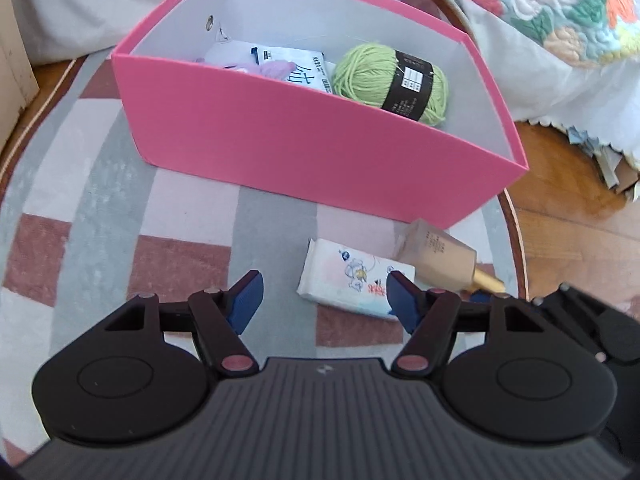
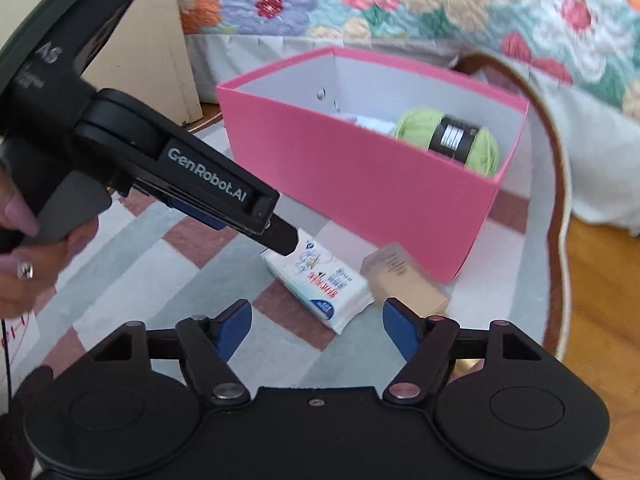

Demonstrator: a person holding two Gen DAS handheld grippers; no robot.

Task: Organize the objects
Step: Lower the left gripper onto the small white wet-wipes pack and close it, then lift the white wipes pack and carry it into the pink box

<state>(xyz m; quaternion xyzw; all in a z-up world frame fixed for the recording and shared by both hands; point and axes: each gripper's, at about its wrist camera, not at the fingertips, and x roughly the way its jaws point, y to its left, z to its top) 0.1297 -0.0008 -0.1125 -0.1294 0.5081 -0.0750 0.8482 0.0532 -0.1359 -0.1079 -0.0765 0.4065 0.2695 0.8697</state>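
While both jaws stand apart, tissue pack [image 1: 354, 280] flat, long axis angled toward pink box [image 1: 304, 148]

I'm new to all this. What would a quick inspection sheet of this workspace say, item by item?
Surface: checked rug on wooden floor.
Job's things: pink box holding green yarn and a white packet; tissue pack and beige bottle lie on the rug in front of it.
Clutter: papers under the bed's edge.
Grippers: left gripper open, over the tissue pack; right gripper open, empty.
Cables: nothing seen.
Surroundings: floral quilt.
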